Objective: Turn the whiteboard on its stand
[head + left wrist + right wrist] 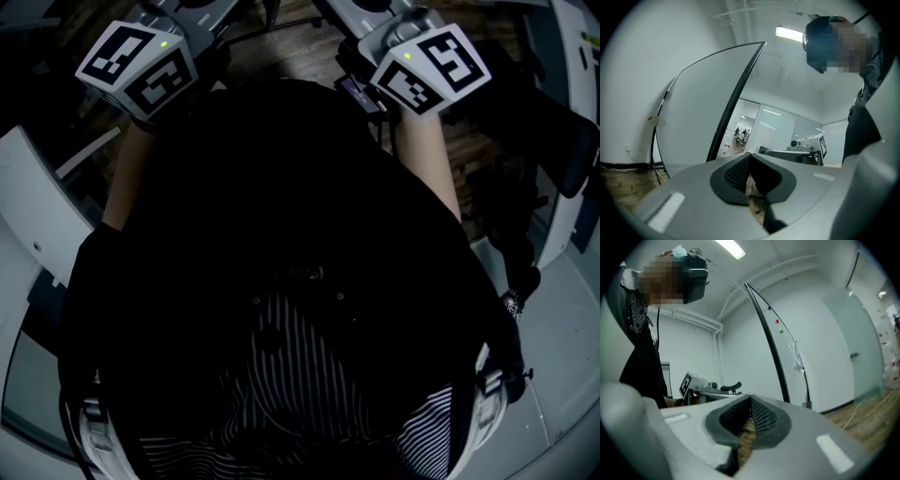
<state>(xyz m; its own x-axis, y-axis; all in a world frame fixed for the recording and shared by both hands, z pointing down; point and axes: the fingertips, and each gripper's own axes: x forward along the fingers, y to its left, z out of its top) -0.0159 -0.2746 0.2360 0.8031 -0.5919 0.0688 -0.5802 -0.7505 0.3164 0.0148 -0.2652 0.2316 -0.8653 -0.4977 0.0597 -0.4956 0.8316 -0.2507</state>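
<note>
Both tools are up in front of the person, held at 11 and 1 o'clock in the head view, with dark clothing filling everything below them. The left tool (pixel 751 159) has its jaws pressed together at the tips, with nothing caught in them and only wooden floor (pixel 621 185) showing through the slot lower down. The right tool (pixel 750 401) is the same, jaws closed tight and empty.

The whiteboard (pixel 703 112) stands ahead and well apart from both tools. In the left gripper view its white face spreads from 9 o'clock up toward 12, with a dark edge slanting down toward the middle. In the right gripper view that dark edge climbs toward 12 o'clock, with small coloured magnets just right of it. I can't pick out the stand cleanly. Nothing touches the board, so I'd say the turn hasn't begun.

The risk I see is a push with closed tips on that slick face. The tips could skid off and leave the board barely moved. A hard shove near one edge could swing the panel round faster than wanted, or rock the stand. A dark cable (pixel 628 165) also runs low at 8 o'clock near the board's foot, and a shifting stand could snag it.
</note>
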